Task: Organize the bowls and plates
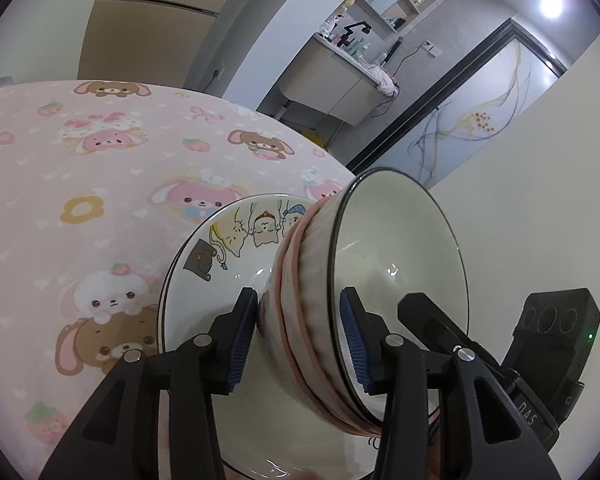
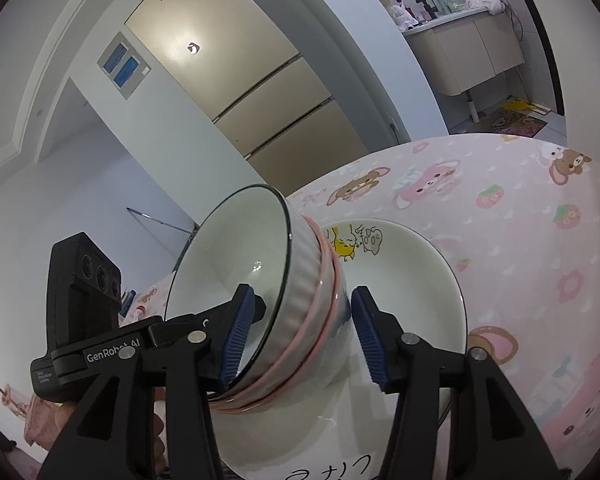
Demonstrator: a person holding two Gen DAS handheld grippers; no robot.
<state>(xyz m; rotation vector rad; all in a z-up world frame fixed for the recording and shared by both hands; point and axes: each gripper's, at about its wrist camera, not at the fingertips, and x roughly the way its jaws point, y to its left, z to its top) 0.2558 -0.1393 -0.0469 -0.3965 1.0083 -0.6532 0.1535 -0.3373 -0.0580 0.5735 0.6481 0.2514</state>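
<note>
A stack of bowls [image 1: 380,280] lies tipped on its side on a white plate [image 1: 204,280] printed with cartoon animals, the open mouth of the innermost bowl turned away from the plate's picture side. The bowls are white and ribbed on the outside, with pink rims showing as bands one behind another, and the nearest rim is edged in a dark line. The plate sits on a table [image 1: 100,160] covered with a pink cloth of bunnies, bears and strawberries. Seen from the left wrist, the left gripper [image 1: 298,340] straddles the wall of the stack: one blue pad sits just against the outside of the bowls near their base, the other stands inside the mouth, and whether both pads press on the wall cannot be told. Seen from the right wrist, the right gripper [image 2: 304,336] also has the bowls [image 2: 260,280] between its fingers, one pad inside the mouth and the other beside the foot, with a visible gap on the outer side, so its jaws stand loose around the stack rather than clamped. The plate [image 2: 420,280] lies under and beyond the bowls. Behind the table [image 2: 500,208] stands a tall beige fridge [image 2: 240,80].
</note>
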